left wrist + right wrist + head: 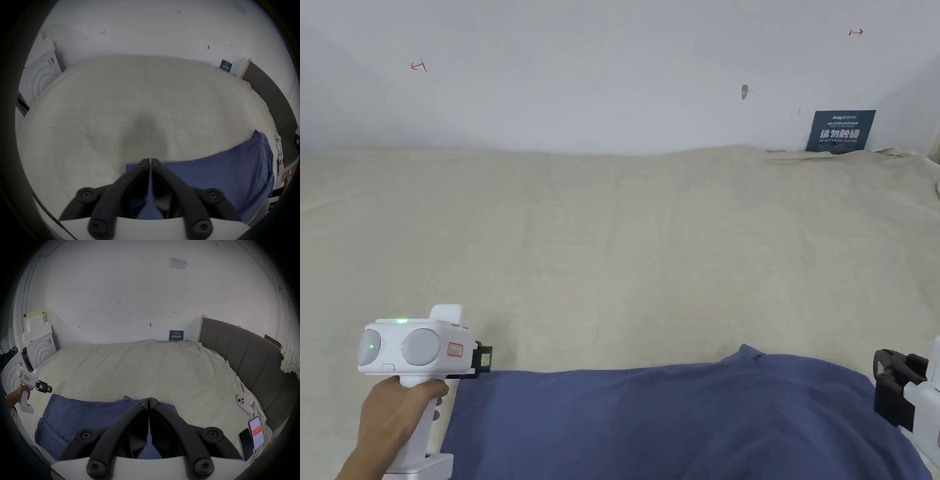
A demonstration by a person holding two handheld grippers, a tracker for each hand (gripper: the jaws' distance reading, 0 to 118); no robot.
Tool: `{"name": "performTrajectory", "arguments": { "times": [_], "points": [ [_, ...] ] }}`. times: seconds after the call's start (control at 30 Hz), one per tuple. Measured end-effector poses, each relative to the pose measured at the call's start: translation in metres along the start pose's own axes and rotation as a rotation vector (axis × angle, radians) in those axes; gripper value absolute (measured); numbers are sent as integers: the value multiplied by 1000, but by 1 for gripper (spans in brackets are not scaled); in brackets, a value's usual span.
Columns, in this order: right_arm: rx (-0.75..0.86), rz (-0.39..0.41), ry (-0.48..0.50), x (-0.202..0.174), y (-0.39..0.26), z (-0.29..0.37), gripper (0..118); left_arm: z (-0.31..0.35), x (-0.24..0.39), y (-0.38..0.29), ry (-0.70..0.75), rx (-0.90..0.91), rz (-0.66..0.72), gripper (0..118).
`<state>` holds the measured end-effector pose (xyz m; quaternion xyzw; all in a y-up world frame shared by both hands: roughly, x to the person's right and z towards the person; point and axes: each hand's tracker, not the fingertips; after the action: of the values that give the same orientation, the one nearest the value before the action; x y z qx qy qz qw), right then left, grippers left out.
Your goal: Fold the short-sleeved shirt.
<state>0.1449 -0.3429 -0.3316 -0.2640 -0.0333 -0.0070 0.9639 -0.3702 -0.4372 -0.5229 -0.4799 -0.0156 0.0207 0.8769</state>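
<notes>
Two grippers, one blue shirt point(675, 419) on the beige bed sheet point(612, 250), near edge. Left gripper point(150, 160): jaws pinched together on a thin blue fold at the shirt's left corner. Right gripper point(148, 400): jaws closed at the right edge (cloth between them cannot be confirmed). Step judged: paired edge grasp. Next: lift evenly, carry over.
</notes>
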Motion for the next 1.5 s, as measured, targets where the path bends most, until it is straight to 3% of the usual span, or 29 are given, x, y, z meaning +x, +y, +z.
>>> {"name": "performTrajectory", "arguments": {
  "times": [0.13,0.27,0.33,0.4,0.47,0.5,0.7,0.77,0.83,0.87,0.9,1.3,1.37,1.4,1.47,1.5],
  "points": [
    [-24,-10,13,1,-3,-12,1,-22,-3,1,15,-44,7,84],
    [-42,-18,13,3,-7,-21,1,-35,-4,-4,13,-78,26,84],
    [-48,-24,14,6,-8,-23,1,-40,-2,-10,8,-101,20,55],
    [-55,-28,12,8,-9,-24,1,-35,1,-14,10,-61,2,40],
    [-61,-46,16,15,-9,-27,1,-34,2,-13,-55,-49,23,9],
    [-64,-55,16,18,-8,-29,1,-31,5,-15,-37,-46,20,2],
    [-110,-71,15,48,8,-71,3,-3,19,-22,-34,37,-36,0],
    [-174,-67,23,57,13,-98,20,19,25,-26,-56,78,-37,0],
    [-231,-69,35,64,14,-123,71,34,29,-28,-60,98,-57,0],
    [-270,-65,42,66,14,-136,87,40,30,-29,-62,109,-66,0],
    [-292,-58,43,67,13,-145,94,47,31,-30,-63,112,-70,0],
    [-514,9,7,47,-16,-227,92,64,26,-31,-75,128,-85,0],
    [-521,30,11,42,-20,-226,76,63,23,-32,-81,124,-78,0],
    [-524,29,15,41,-21,-225,54,63,23,-33,-82,124,-76,0],
    [-523,-21,75,39,-20,-221,29,57,17,-33,-82,122,-72,0],
    [-519,-11,69,38,-19,-218,5,57,17,-34,-80,122,-70,0]
  ]
}}
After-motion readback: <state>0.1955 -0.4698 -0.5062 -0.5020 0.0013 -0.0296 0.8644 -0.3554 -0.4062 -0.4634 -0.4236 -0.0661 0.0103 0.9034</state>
